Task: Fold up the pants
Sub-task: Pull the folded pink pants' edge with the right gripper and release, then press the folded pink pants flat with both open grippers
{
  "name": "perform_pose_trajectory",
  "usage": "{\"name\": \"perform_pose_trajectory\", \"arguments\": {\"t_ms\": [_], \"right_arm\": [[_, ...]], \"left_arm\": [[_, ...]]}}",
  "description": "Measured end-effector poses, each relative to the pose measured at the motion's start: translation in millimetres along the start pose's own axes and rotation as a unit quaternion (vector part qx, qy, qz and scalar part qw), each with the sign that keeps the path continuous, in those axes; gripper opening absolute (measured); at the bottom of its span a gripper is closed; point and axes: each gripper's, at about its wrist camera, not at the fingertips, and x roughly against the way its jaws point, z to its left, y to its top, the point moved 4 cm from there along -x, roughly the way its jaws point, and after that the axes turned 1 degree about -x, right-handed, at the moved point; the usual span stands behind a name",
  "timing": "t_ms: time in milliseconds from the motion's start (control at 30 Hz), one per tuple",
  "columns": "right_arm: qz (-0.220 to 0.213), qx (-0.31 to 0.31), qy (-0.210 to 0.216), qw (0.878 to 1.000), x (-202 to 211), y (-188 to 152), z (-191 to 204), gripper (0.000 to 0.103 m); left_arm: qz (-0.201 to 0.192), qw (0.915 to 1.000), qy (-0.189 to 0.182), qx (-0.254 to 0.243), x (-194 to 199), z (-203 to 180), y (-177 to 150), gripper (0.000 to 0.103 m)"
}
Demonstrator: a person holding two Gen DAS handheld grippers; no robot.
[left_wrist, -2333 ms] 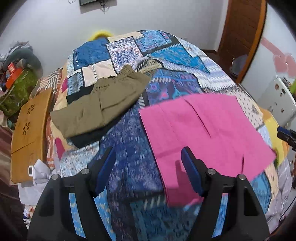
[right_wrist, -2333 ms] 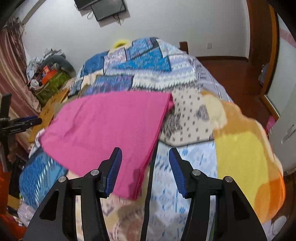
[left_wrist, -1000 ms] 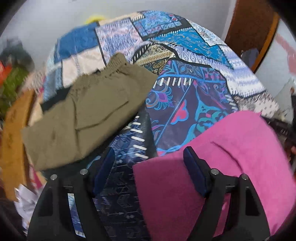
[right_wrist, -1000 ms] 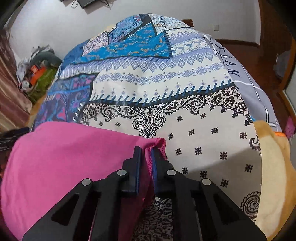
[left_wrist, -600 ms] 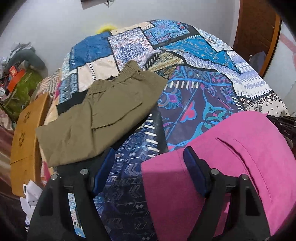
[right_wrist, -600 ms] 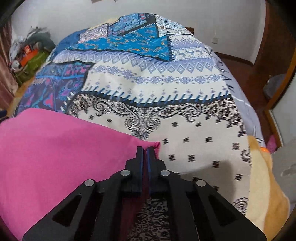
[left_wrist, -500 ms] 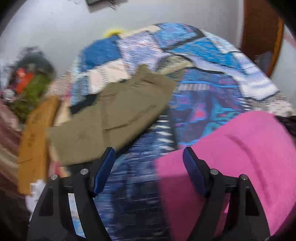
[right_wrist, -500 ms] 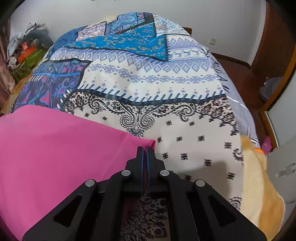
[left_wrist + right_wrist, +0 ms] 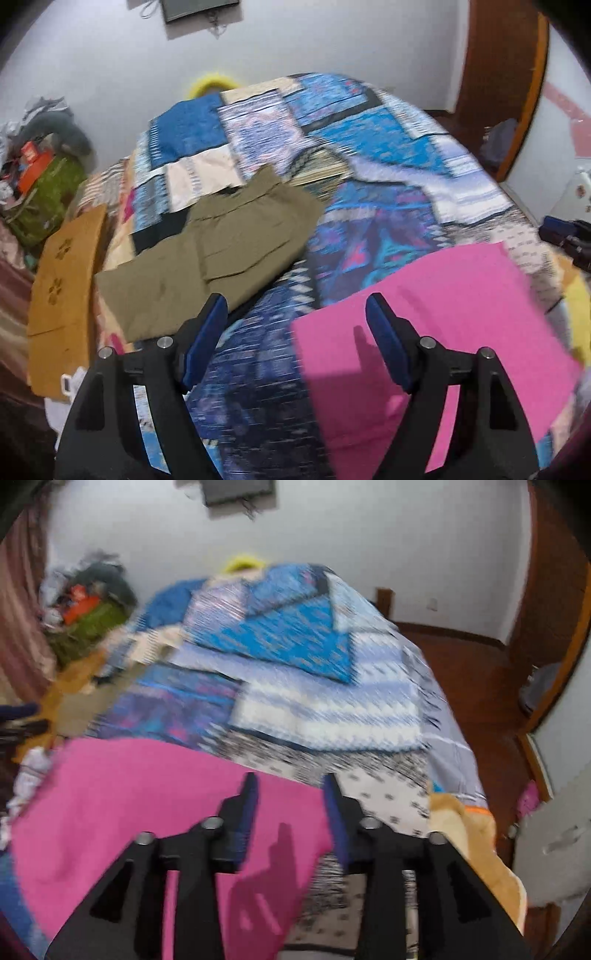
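Right gripper (image 9: 290, 794) jaws just opened, dropping the pink pants (image 9: 147, 805) folded on the bed (image 9: 332, 709); left gripper (image 9: 295, 317) wide, empty, pants lower-right.

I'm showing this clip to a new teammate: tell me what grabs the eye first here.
The bright pink folded pants lie flat on the near part of the blue patchwork bedspread, under both open grippers, the left gripper and the right gripper. Beside them, toward the bed's left edge, lies a folded olive-green pair of pants.
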Motion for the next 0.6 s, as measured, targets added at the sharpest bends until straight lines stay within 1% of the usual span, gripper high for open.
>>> {"name": "perform_pose_trajectory", "arguments": {"t_ms": [67,133,167,333,433,533,600], "right_arm": [[-0.004,0.009,0.030,1.000,7,6,19,0.051],[0.002,0.014,0.055,0.998,5,10,38,0.057],[0.006,0.014,0.065,0.998,2,10,45,0.062],[0.035,0.032,0.111,0.993,-19,6,83,0.063],[0.063,0.042,0.132,0.988,-35,-1,101,0.063],[0.095,0.064,0.138,0.984,-52,-11,113,0.063],[0.116,0.087,0.135,0.980,-60,-21,122,0.065]], "left_arm": [[0.000,0.9997,-0.022,-0.006,3,-13,6,0.080],[0.005,0.9990,-0.042,-0.013,2,-26,10,0.083],[0.010,0.9986,-0.050,-0.017,0,-32,12,0.083],[0.052,0.9953,-0.076,-0.031,-20,-51,10,0.083],[0.075,0.9937,-0.074,-0.038,-36,-54,2,0.083],[0.095,0.9917,-0.072,-0.048,-50,-56,-8,0.084],[0.096,0.9915,-0.069,-0.054,-55,-55,-15,0.092]]}}
